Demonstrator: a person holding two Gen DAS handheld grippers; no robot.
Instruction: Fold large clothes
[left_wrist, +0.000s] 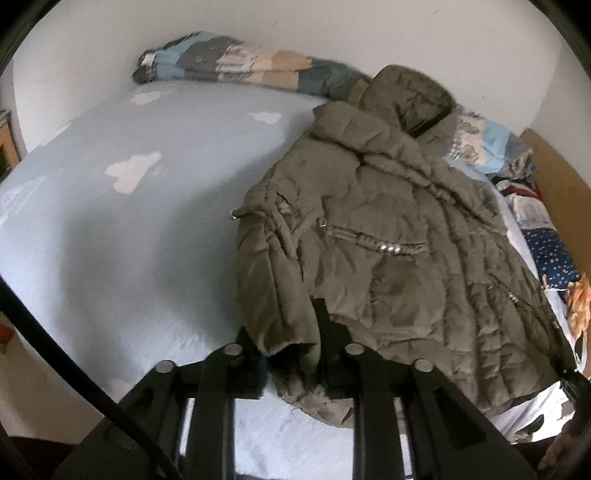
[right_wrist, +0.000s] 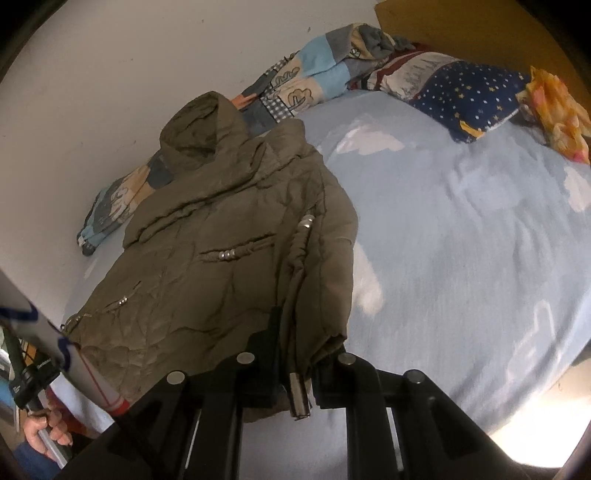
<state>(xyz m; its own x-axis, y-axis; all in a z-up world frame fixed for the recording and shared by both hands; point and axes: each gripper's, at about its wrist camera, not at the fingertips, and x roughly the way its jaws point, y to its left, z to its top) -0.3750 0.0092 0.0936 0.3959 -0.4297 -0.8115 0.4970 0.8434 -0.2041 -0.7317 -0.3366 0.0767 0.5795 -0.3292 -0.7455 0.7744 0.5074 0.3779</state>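
A bed (left_wrist: 110, 229) fills both views, covered by a pale blue sheet printed with white clouds. An olive-green quilted hooded jacket (left_wrist: 388, 240) lies spread on it, in the right half of the left wrist view and the left half of the right wrist view, its hood toward the white wall at the top. A patchwork blanket (left_wrist: 236, 64) runs along the wall behind the hood. In the right wrist view a navy star-print pillow (right_wrist: 469, 99) sits at upper right, with an orange cloth (right_wrist: 557, 110) just beside it. At lower centre of each view a claw pinches the jacket: the left claw (left_wrist: 291, 354) is narrow on a sleeve cuff, and the right claw (right_wrist: 295, 354) is narrow on the other sleeve cuff, where a metal-tipped drawcord (right_wrist: 299, 400) hangs. A hand (right_wrist: 46, 430) shows at lower left of the right wrist view.
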